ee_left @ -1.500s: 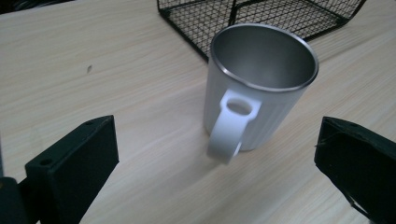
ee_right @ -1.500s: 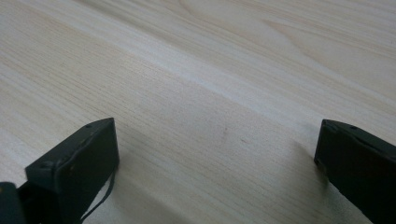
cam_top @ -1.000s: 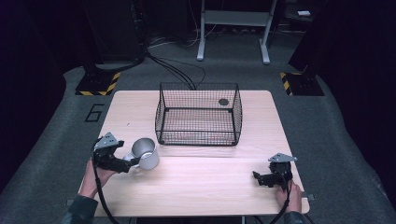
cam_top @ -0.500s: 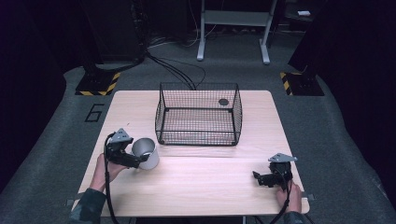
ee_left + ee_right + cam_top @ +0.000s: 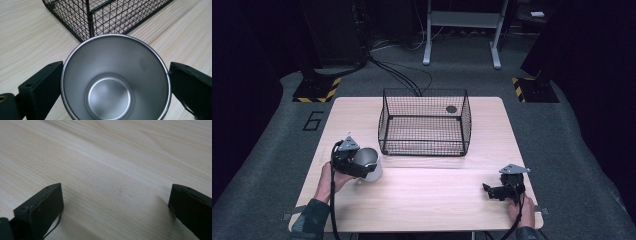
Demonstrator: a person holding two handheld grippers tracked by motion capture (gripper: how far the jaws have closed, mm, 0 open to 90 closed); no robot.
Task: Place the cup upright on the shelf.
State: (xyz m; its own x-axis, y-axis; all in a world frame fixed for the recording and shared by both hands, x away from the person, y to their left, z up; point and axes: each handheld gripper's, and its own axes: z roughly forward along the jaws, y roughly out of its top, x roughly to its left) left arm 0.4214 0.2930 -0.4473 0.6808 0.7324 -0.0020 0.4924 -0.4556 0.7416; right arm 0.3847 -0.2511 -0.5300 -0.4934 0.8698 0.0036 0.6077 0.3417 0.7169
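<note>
Landmark: the wire basket (image 5: 424,122) is sitting at the middle of the desk (image 5: 427,200), toward its far edge; every place below is being given relative to it.

Cup: a bare steel cup (image 5: 368,163) is standing just off the basket's near left corner, apart from the mesh. In the left tool's view its empty mouth (image 5: 115,80) is facing the camera, the basket corner (image 5: 88,17) just beyond it.

Left tool: the left tool (image 5: 354,164) is bracketing the cup, one jaw on each side of the rim. Both jaws are lying right at the metal; whether they are pressing is hard to judge, so I am reading it as a light grip.

Right tool: the right tool (image 5: 499,190) is waiting well off the basket's near right corner, close to the desk's front edge, jaws spread wide over bare wood (image 5: 112,170) and gripping nothing.

Step in hand: judging from the layout, the cup is probably heading into the basket.

Doing it well: squeezing evenly on the thin round wall, since it is likely slippery, and raising the cup above the basket's top wire before crossing over.

In the way: the near mesh wall is standing between cup and basket floor.

Around: a small dark disc (image 5: 451,109) is lying toward the basket's far right corner.
</note>
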